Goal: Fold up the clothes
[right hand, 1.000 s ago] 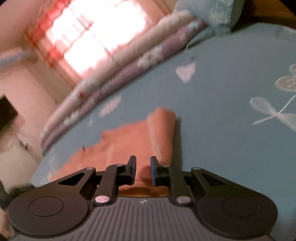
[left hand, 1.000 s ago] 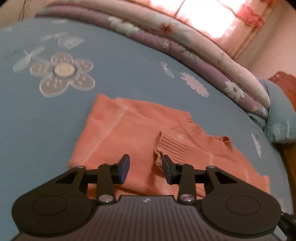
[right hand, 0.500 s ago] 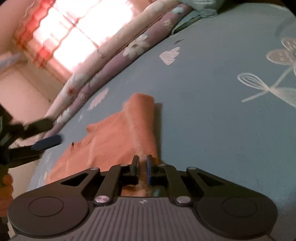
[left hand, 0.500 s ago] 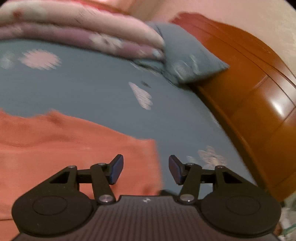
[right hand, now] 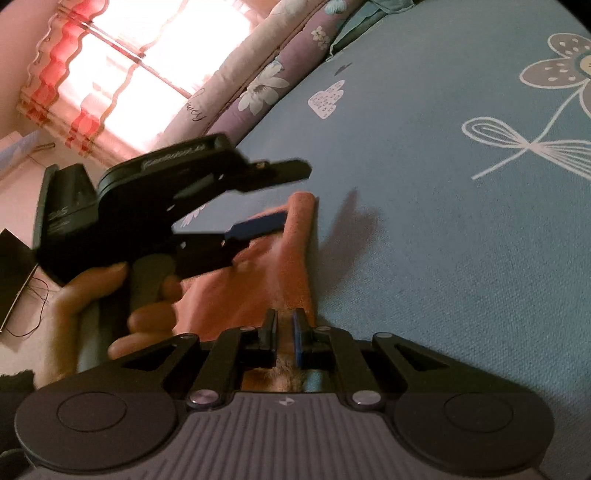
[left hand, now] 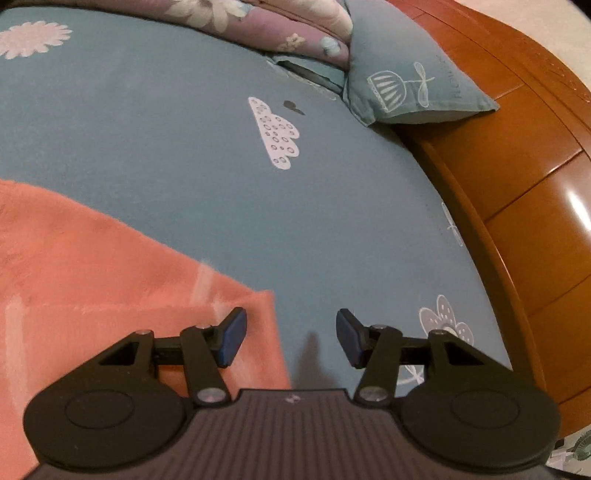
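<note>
An orange knitted sweater lies flat on the blue flower-print bed sheet. My left gripper is open and hovers at the sweater's right corner, one finger over the cloth and the other over bare sheet. In the right wrist view the sweater has a folded edge running away from me. My right gripper is shut on that near edge, with orange cloth between its pads. The left gripper shows there too, open above the sweater's far end and held by a hand.
A blue-green pillow and a rolled floral quilt lie at the far side of the bed. A polished wooden bed frame curves along the right. A bright window with red curtains is behind.
The left gripper swung right from over the sweater's middle to its corner and opened wider. The right gripper narrowed onto the sweater's edge. The left gripper came into the right wrist view.
</note>
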Motion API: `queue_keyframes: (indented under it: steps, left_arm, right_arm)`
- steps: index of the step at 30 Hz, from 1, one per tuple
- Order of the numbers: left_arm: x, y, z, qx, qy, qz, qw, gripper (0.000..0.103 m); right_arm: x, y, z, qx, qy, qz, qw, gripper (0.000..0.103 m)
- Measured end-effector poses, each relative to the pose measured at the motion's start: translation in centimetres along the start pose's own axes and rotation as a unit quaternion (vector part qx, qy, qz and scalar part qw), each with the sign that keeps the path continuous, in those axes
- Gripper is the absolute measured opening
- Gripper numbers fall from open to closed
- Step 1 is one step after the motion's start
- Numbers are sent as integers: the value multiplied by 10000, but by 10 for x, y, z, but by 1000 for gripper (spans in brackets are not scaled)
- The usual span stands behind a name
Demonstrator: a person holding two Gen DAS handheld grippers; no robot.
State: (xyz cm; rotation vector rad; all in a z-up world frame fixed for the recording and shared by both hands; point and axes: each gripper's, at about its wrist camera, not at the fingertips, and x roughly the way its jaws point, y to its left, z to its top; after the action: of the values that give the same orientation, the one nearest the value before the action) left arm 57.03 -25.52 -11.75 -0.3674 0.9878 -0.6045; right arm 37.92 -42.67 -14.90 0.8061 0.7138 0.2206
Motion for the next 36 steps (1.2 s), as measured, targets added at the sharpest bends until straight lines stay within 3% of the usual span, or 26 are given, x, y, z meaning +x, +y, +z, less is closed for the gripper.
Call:
queue_keyframes:
  steps: [5,7,10,13,17,23,28,31,36]
  left_arm:
    - [-15,-8,4,-79,54,80,9999,53]
    - [-24,-14,2,11,48,-176,9998,58]
    - [-31,-23,-7,238,332,-264,9988,62]
    - [-18,-25,-15,358,588,-72,9976,62]
    - [0,-21,-11,199,539,-148,9982,68]
    - [5,-32,2,312,460,76,9984,68]
    - [-8,-36,-1,400,375,-196,9983,69]
    - [4,-32,0,451,291,56,9985,69]
    - [5,-25,6,285,190,64,9994,69]
  right_arm:
    - [-4,-1,-2,100,4,42,9999,10]
    - [-7,-1,-4,76,4,12,10000,10]
    - [-8,0,-6,69,-15,-17,10000,10]
    - [-10,-2,-7,154,-7,14,9999,11]
    - [-10,-5,-6,228,9,59,9997,10]
    - [-8,-4,-5,247,13,62,9997,11]
    - [-5,-4,-3,248,24,67,9997,11]
    - [-12,-3,0,282,-71,7,9996,11]
    - [-23,0,4,338,-229,-92,9991,11]
